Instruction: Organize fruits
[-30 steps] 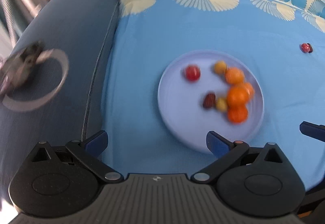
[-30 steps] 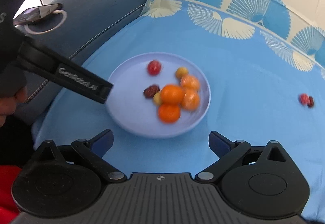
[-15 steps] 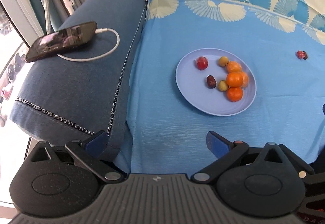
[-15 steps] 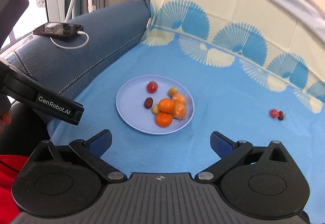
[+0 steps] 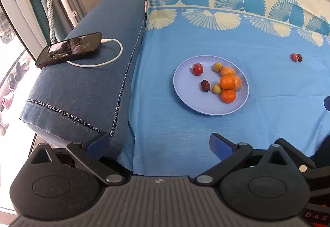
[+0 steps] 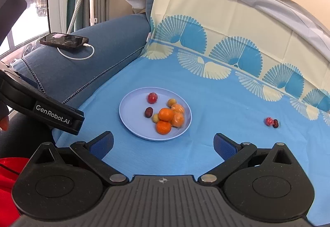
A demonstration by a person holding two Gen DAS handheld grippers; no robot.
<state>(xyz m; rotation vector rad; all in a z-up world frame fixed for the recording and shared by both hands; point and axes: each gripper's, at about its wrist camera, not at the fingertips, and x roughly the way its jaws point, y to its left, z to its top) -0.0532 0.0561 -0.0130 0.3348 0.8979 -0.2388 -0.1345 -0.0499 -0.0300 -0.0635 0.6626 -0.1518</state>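
A pale blue plate [image 5: 185, 91] [image 6: 132, 111] lies on the blue cloth and holds several fruits: oranges [image 5: 227, 82] [image 6: 166, 114], a red fruit [image 5: 197, 69] [image 6: 152, 97], a dark date [image 5: 205, 85] [image 6: 148, 112] and small yellow ones. Off the plate, far right, a red fruit [image 5: 293, 56] [image 6: 269, 121] lies beside a dark date [image 5: 299, 57] [image 6: 275, 123]. My left gripper [image 5: 159, 142] is open and empty, well short of the plate. My right gripper [image 6: 164, 142] is also open and empty, just in front of the plate.
A blue sofa armrest [image 5: 92, 87] [image 6: 107, 56] at the left carries a phone [image 5: 69, 48] [image 6: 64, 39] on a white charging cable [image 5: 115, 56]. The patterned cloth rises up the backrest [image 6: 226, 21] behind. The left gripper's body [image 6: 41, 107] shows at the right wrist view's left edge.
Both grippers have drawn back and up from the plate, so it looks smaller and farther away. The phone and armrest came into full view. No fruit moved.
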